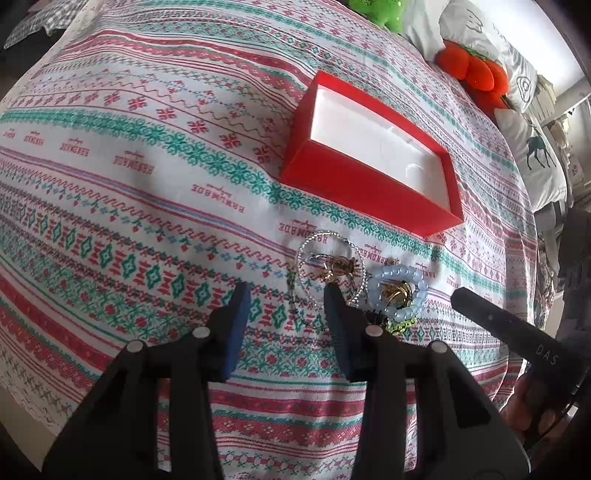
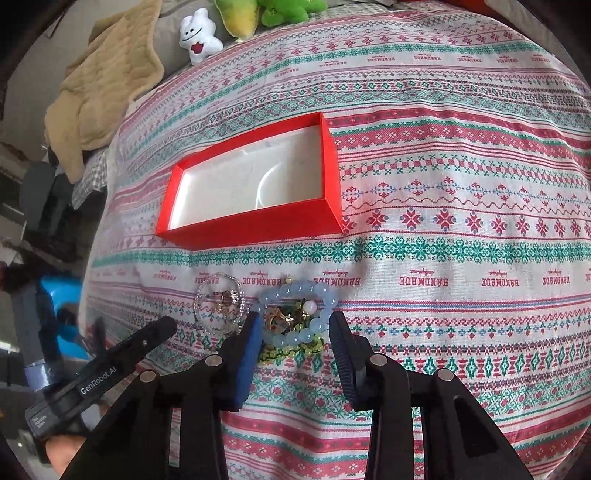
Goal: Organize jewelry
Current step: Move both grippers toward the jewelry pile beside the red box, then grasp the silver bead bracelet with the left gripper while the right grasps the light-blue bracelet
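1. The left tongs (image 1: 286,291) hang over the bedspread (image 1: 147,184) with the jaws wide apart and nothing between them. The right pad's tip sits over the edge of the silver chain (image 1: 332,266), though contact cannot be told.
2. The right tongs (image 2: 293,325) are also spread wide, one pad on either side of the blue bracelet (image 2: 295,314), not closed on it.
3. The jewelry lies in a small heap on the bedspread: the silver chain looped around a gold piece (image 1: 341,267), and just beside it the blue bracelet (image 1: 397,291) ringing gold and green bits (image 2: 291,350).
4. The red box (image 2: 255,225) stands open beyond the heap, near but apart from it. Its white inside shows a faint curved outline.
5. Plush toys (image 2: 199,35) and a tan blanket (image 2: 107,85) lie at the bed's far edge.
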### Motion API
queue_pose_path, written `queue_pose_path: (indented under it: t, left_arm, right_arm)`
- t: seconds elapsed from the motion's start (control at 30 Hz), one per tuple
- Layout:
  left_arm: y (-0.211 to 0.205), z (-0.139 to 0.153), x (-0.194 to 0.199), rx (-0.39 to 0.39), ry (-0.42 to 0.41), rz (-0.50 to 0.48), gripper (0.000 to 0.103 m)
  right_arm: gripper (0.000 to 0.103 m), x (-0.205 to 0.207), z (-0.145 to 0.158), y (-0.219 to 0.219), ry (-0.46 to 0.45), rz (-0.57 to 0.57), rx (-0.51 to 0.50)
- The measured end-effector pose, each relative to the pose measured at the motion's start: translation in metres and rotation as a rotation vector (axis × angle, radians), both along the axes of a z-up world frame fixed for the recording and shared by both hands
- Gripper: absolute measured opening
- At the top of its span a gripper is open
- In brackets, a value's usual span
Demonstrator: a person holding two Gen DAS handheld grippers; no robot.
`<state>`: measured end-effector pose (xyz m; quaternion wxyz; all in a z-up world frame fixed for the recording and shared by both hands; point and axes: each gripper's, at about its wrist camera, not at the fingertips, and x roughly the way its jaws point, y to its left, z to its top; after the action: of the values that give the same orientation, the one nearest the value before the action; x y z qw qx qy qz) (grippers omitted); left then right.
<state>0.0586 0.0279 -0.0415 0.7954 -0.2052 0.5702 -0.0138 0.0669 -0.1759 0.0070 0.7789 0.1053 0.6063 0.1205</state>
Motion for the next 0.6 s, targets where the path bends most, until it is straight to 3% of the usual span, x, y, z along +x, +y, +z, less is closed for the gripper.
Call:
queue_pose_path:
  t: [0.37, 0.6]
  left_arm:
    - [-0.02, -0.017, 0.025, 0.033, 0.029, -0.04, 0.033]
    - [-0.028, -0.026, 0.035, 0.078, 0.057, -0.037, 0.014]
  right_arm:
    - [0.038, 0.021, -0.023, -0.005, 0.031, -0.009, -0.054]
    - [0.038, 0.023, -0.029, -0.001, 0.042, 0.018, -0.064]
